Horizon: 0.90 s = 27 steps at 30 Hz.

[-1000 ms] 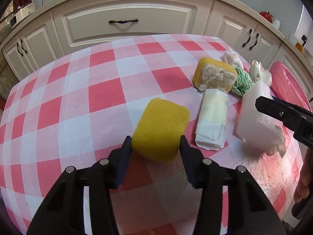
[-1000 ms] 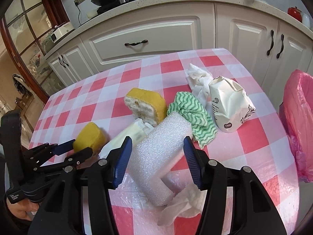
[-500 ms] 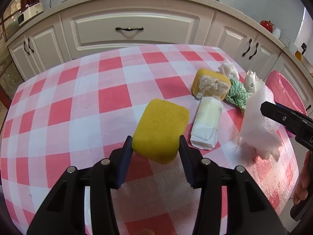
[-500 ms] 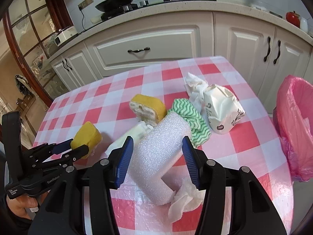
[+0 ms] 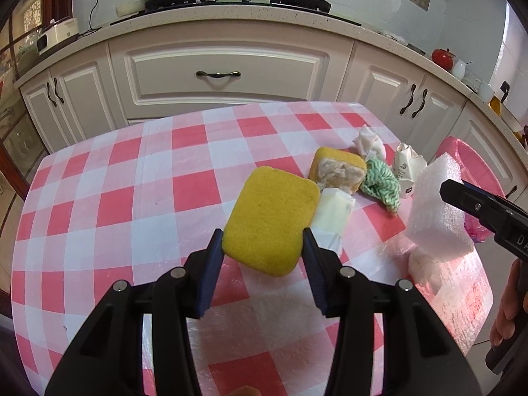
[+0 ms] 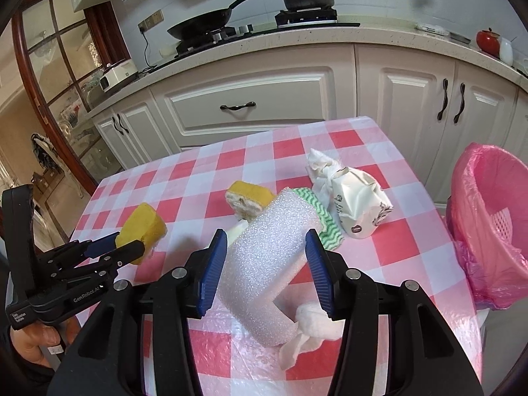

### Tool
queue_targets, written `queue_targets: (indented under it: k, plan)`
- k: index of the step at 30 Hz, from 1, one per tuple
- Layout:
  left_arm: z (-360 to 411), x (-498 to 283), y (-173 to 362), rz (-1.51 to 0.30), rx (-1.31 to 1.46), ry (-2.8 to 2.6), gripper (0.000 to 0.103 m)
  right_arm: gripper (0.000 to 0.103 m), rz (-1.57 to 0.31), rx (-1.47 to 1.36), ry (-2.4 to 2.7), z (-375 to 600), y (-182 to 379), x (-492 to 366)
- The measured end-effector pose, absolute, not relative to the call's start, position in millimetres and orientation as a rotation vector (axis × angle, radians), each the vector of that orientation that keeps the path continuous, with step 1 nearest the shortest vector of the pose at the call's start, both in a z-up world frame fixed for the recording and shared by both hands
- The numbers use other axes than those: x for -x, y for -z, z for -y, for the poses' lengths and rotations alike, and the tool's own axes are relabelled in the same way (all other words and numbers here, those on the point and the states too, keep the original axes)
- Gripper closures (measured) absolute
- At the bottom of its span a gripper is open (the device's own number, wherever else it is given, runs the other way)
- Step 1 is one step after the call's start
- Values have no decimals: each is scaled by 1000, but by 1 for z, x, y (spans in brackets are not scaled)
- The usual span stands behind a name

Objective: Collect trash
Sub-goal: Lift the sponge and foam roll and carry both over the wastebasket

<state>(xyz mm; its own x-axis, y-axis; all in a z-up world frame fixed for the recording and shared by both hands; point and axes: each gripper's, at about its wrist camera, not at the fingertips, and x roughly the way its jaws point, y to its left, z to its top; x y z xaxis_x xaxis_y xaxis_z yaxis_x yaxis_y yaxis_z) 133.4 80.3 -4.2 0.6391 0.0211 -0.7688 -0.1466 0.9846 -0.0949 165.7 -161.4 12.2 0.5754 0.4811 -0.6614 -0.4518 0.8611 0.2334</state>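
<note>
**Yellow sponge and white foam both gripped above the checked table**

Yellow sponge (image 5: 272, 219) sits clamped between the pads of the left gripper (image 5: 262, 242), held clear of the red-and-white checked tablecloth (image 5: 132, 198). The right gripper (image 6: 266, 254) has just been closing its jaws, and the white foam roll (image 6: 267, 264) is pinched between its blue pads, with a crumpled white tissue (image 6: 310, 333) hanging at the roll's lower end.

On the table lie a second, torn sponge (image 5: 336, 170), a folded white packet (image 5: 333, 211) just beside it, a green-and-white wavy cloth (image 5: 379, 186), a crumpled white paper (image 6: 321, 165) and a white printed bag (image 6: 359, 201). A bin lined with a pink bag (image 6: 488, 217) stands off the table's right edge, beside the white cabinets (image 6: 250, 105).
</note>
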Motion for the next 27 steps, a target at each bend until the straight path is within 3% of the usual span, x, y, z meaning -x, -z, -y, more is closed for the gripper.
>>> queue_targets:
  k: [27]
  plan:
    - [-14,-152,-19,-835,87,33,57,56,-743,-84,-346,274,-18,-169]
